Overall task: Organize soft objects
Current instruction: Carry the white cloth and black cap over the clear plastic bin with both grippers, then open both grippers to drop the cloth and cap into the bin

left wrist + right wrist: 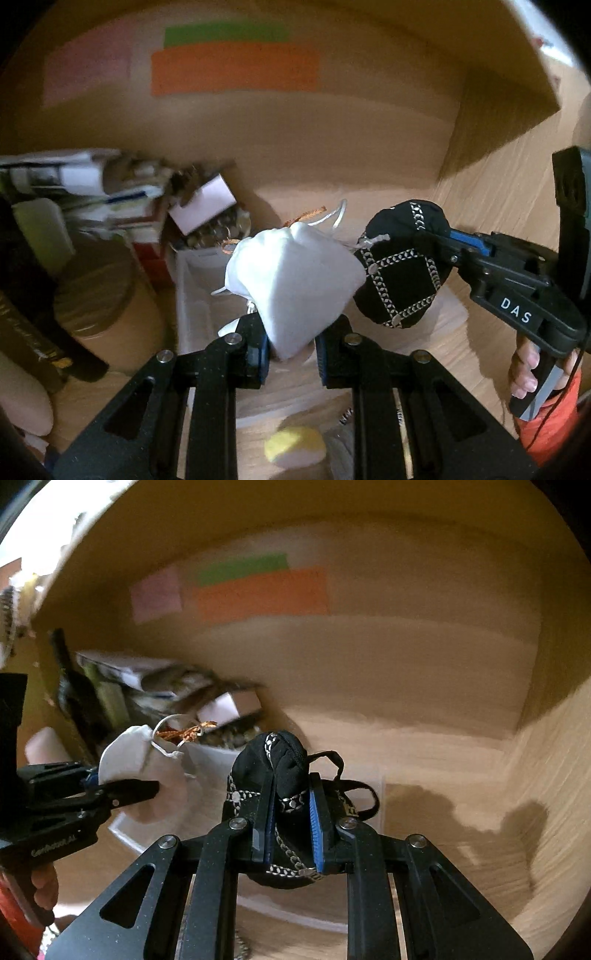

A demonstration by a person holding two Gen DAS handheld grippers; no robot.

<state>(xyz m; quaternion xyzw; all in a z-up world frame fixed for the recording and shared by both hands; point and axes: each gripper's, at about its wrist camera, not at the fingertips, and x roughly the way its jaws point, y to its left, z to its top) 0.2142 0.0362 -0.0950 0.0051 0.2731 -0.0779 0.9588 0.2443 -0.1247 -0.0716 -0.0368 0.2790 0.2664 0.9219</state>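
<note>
My left gripper [291,350] is shut on a white face mask [291,273] and holds it in the air over a white tray [184,295]. The mask also shows at the left of the right wrist view [129,757], with an orange string by its loops. My right gripper [291,827] is shut on a black face mask with a silver chain pattern [273,771], held just right of the white one. That black mask also shows in the left wrist view [402,273], with the right gripper [439,247] reaching in from the right.
I am inside a wooden shelf with pink, green and orange paper strips [232,66] on the back wall. Boxes and papers [92,192] and a round tin [96,291] crowd the left. A yellow-white soft object [295,446] lies below the left gripper.
</note>
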